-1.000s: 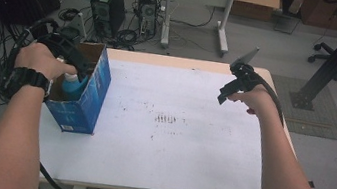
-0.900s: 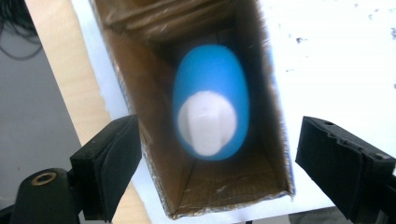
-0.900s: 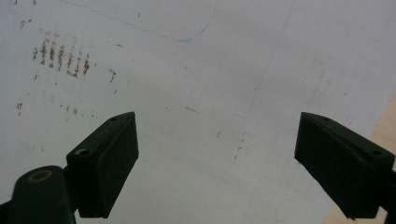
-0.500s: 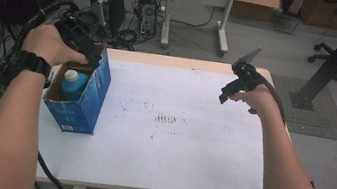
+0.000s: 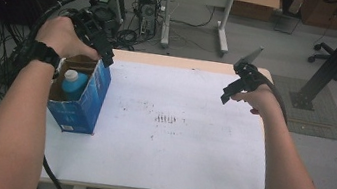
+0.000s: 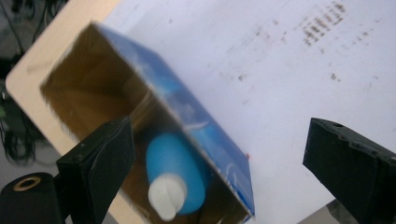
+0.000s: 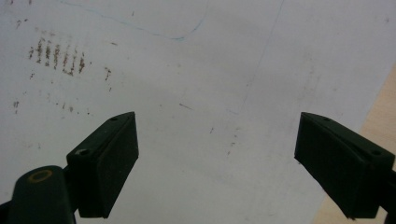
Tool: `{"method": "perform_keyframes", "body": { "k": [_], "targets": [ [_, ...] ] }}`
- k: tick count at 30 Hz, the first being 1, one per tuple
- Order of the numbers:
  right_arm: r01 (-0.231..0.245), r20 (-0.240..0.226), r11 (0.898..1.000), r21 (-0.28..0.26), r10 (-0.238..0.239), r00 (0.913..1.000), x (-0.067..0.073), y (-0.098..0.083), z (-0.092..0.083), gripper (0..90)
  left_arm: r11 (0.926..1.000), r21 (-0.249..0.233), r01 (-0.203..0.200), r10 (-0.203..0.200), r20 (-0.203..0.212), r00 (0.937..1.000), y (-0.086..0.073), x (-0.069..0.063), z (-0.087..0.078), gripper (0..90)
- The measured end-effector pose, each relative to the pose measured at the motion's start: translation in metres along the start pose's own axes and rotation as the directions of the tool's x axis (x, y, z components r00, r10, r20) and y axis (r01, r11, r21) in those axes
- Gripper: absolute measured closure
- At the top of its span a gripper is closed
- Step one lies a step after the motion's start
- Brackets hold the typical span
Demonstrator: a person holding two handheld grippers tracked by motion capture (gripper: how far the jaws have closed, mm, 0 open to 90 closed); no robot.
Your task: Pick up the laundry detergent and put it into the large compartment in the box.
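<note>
Above the left edge of the table: my left gripper (image 5: 106,57) hangs over the open blue box (image 5: 85,105), jaws spread wide with nothing between them; they have just been opening.
Bottle: a blue bottle (image 5: 74,83) with a white cap stands inside the box, upright, against the wall nearest the middle of the table.
Seen from my left gripper: the bottle's cap (image 6: 166,196) sits low between my two black jaws, untouched by either pad, and the box's brown inner walls (image 6: 88,88) open beyond it.
Box: it rests on the white table top (image 5: 174,146), at the left edge, top flaps open.
Right side: my right gripper (image 5: 227,90) hovers over the far right part of the table, well apart from the box, jaws wide and holding nothing.
Seen from my right gripper: bare white surface (image 7: 215,84) between the jaws, with a patch of dark smudges (image 7: 56,56) up to the left.
</note>
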State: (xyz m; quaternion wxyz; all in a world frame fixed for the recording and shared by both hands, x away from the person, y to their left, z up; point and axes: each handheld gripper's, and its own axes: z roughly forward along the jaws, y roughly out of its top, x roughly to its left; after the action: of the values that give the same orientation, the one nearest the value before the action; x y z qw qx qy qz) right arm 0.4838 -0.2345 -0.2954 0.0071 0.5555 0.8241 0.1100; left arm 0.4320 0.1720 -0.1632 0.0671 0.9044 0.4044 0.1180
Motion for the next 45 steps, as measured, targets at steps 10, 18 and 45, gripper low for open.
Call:
{"method": "perform_keyframes", "body": {
  "k": [10, 18, 45],
  "targets": [
    [0.002, 0.004, 1.0, 0.004, -0.002, 1.0, -0.002, 0.0, 0.0, 13.4, 0.984, -0.032, -0.175, 0.176, 0.026, 0.9841, 0.022, -0.014, 0.0, 12.6],
    [0.007, 0.009, 1.0, 0.0, -0.007, 0.9999, -0.002, 0.0, -0.002, 13.4, 0.9683, -0.039, -0.247, 0.248, 0.024, 0.9686, 0.034, -0.022, 0.003, 11.3],
    [0.022, 0.016, 1.0, 0.002, -0.022, 0.9996, 0.002, 0.002, -0.003, 13.5, 0.893, -0.115, -0.435, 0.44, 0.022, 0.8976, 0.056, -0.04, 0.013, 12.4]
  ]
}}
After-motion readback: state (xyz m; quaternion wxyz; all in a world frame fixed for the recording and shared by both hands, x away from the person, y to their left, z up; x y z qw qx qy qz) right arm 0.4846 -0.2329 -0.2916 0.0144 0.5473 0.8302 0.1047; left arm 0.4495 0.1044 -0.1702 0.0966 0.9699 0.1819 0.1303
